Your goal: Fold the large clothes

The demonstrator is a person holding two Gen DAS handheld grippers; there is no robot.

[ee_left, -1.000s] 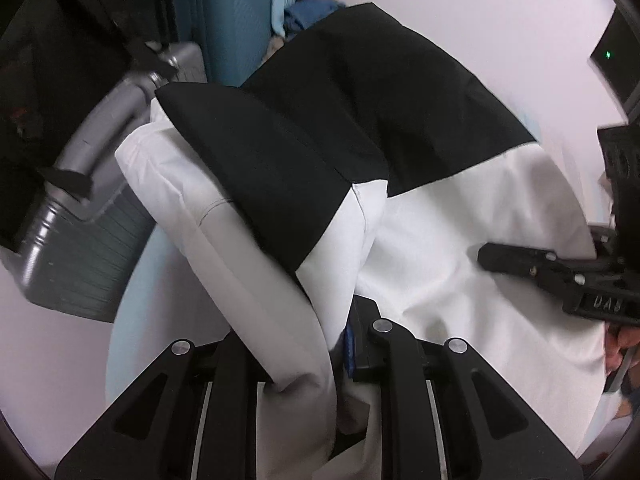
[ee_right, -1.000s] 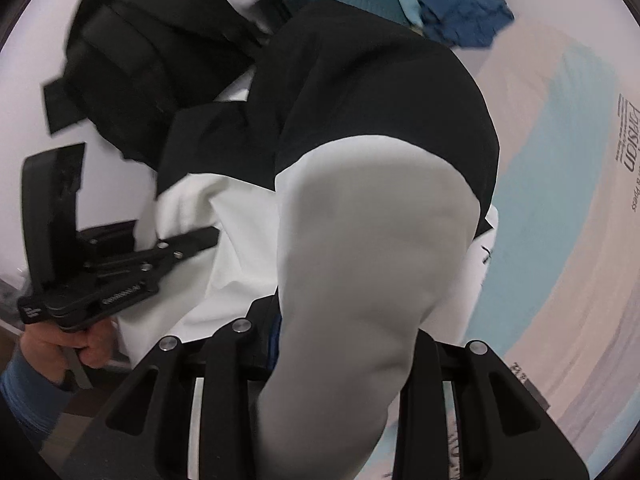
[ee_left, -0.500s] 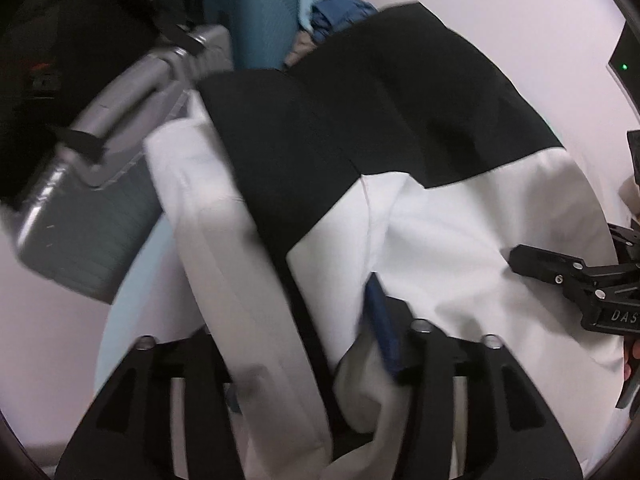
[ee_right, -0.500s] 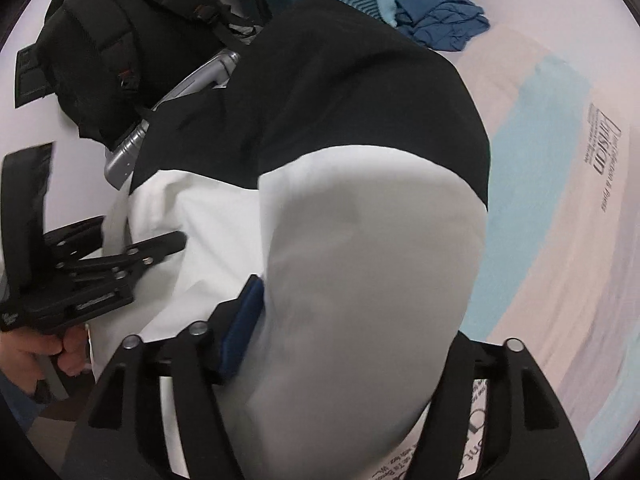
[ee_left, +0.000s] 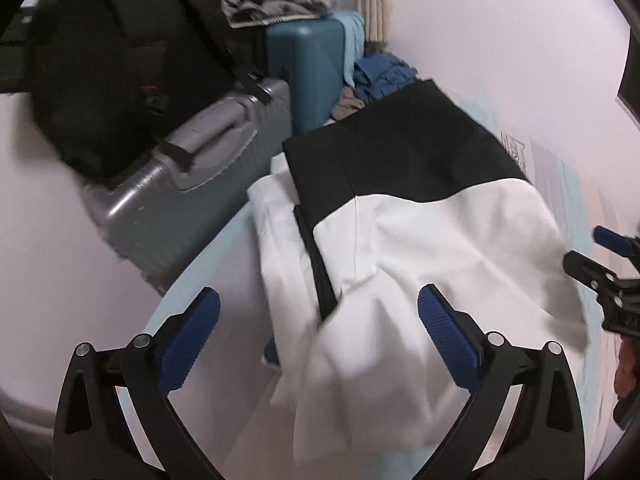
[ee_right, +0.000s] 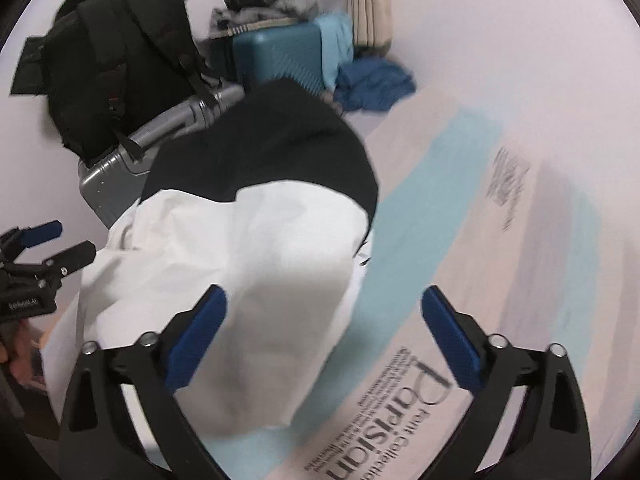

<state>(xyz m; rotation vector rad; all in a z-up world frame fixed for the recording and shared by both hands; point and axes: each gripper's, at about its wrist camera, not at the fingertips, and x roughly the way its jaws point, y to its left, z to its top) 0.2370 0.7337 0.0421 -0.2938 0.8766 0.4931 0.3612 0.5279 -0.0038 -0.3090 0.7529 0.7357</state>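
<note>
A: We note the left gripper [ee_left: 318,322] with its jaws spreading wide — white cloth lies between the blue pads [ee_left: 442,330] in the left wrist view, but nothing presses on it.

B: Same for the right gripper [ee_right: 323,322]: jaws opening, the pads clear of the fabric. The black-and-white garment [ee_left: 420,216] rests on the striped sheet [ee_right: 460,208], black half far, white half near, bunched toward us.

A: Risk one — the near white flap is loose and rumpled. Released like this, we judge it may slump open and undo the fold.

B: Risk two: the left edge. A white layer sticks out left of the black panel, so the stack looks uneven; a further fold would lock in that skew.

A: The grey suitcase [ee_left: 192,184] sits just beside the garment's far-left corner, the teal suitcase [ee_left: 310,68] behind it. Any wide sweep there could snag.

B: And the two grippers are near each other over the cloth — a pad could catch a loose edge.
</note>
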